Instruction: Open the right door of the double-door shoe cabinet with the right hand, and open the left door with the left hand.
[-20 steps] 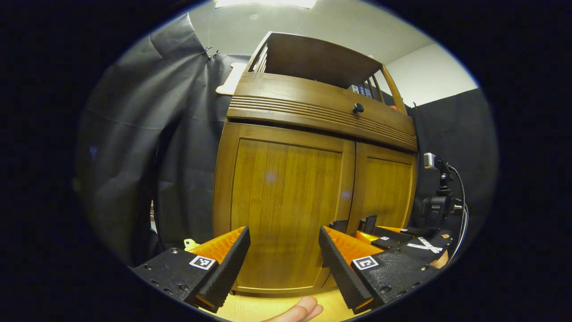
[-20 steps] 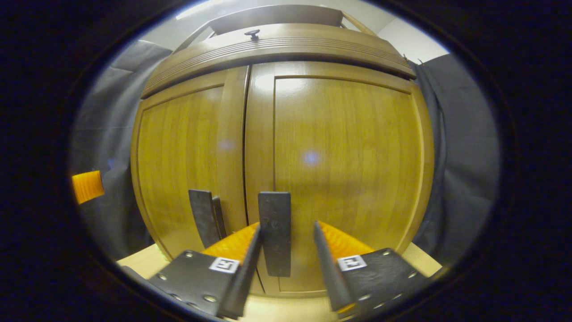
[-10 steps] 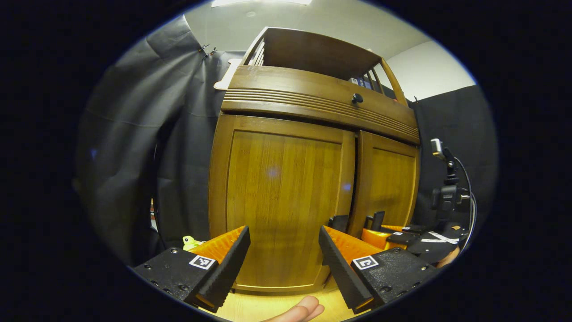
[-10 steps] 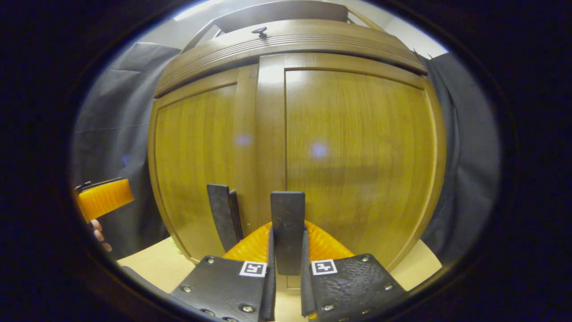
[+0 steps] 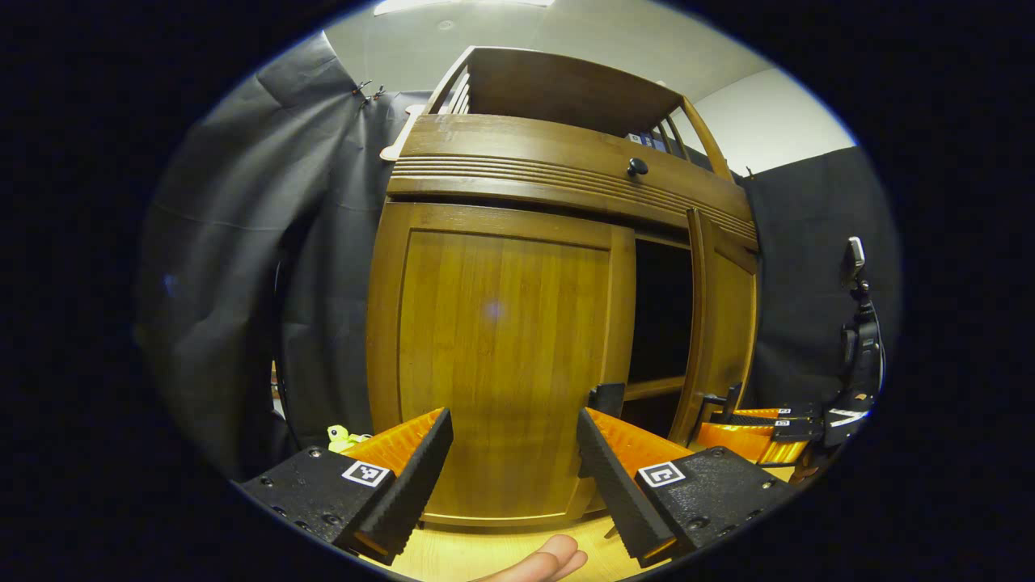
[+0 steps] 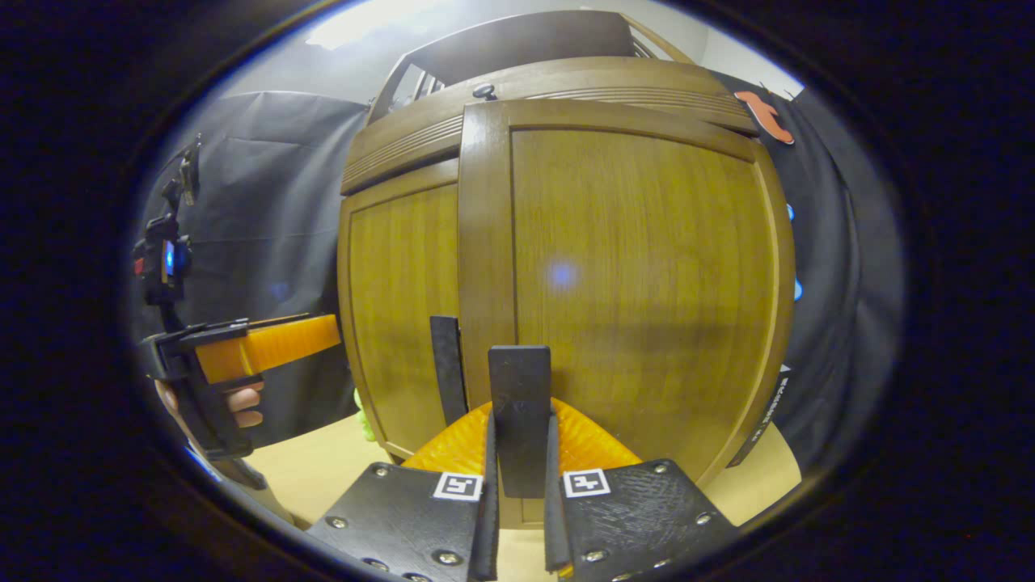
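The wooden shoe cabinet faces me. Its left door (image 5: pixel 501 364) is closed and bears a dark flat handle (image 5: pixel 606 398) at its inner edge. My left gripper (image 5: pixel 513 453) stands open a short way in front of that door, touching nothing. The right door (image 5: pixel 724 323) has swung partly out, showing a dark interior (image 5: pixel 661 307). In the right gripper view my right gripper (image 6: pixel 519 428) is shut on the right door's handle (image 6: pixel 519 380), with the right door (image 6: pixel 647 275) close ahead. The left door's handle (image 6: pixel 447 356) is beside it. The left gripper (image 6: pixel 307 339) hovers at the left.
A drawer with a round knob (image 5: pixel 637 167) and an open shelf top the cabinet. Black cloth hangs on both sides. A camera stand (image 5: pixel 859 323) rises at the right. A small yellow-green toy (image 5: pixel 340 438) lies on the wooden floor (image 5: pixel 485 554) left of the cabinet.
My right gripper closed on the right door's handle and pulled the door out, exposing the dark interior. The left gripper stayed open in front of the left door.
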`<state>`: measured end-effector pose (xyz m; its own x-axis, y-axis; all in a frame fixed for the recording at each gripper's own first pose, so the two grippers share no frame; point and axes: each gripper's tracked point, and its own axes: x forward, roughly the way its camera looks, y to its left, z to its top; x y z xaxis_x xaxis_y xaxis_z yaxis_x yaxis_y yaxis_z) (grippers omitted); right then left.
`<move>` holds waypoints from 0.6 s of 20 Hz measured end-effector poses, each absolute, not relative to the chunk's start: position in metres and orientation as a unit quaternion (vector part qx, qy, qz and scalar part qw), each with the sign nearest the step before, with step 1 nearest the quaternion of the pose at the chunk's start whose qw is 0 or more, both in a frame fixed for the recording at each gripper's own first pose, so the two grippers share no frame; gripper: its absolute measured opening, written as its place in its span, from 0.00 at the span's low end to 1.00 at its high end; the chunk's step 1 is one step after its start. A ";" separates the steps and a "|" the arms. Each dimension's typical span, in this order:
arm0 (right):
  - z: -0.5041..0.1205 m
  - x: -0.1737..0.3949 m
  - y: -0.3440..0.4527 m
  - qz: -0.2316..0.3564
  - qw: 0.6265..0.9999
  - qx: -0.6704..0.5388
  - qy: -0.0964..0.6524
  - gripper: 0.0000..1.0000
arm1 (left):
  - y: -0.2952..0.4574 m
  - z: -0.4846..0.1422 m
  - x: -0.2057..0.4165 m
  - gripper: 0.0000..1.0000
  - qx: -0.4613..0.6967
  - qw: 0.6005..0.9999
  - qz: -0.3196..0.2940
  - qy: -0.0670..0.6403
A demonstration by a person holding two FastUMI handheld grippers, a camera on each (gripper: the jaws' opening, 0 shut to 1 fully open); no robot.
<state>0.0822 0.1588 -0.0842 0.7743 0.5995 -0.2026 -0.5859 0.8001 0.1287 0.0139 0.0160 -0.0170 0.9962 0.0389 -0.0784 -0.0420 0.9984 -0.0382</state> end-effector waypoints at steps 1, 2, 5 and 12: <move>-0.082 0.082 0.159 0.320 0.939 0.033 0.119 0.19 | 0.015 -0.018 0.015 0.92 -0.016 0.999 0.018 0.040; -0.082 0.081 0.158 0.325 0.937 0.035 0.120 0.19 | 0.015 -0.020 0.015 0.96 -0.014 0.999 0.018 0.041; -0.079 0.074 0.149 0.337 0.934 0.032 0.117 0.22 | 0.013 -0.022 0.015 0.92 -0.009 0.999 0.017 0.043; -0.079 0.040 0.107 0.375 0.918 0.062 0.114 0.22 | 0.002 -0.028 0.014 0.92 -0.023 0.998 0.019 0.054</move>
<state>0.0398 0.1071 -0.0791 0.6925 0.7028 -0.1632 -0.6747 0.7109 0.1986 0.0137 0.0022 -0.0281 0.9934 0.0356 -0.1095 -0.0406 0.9982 -0.0432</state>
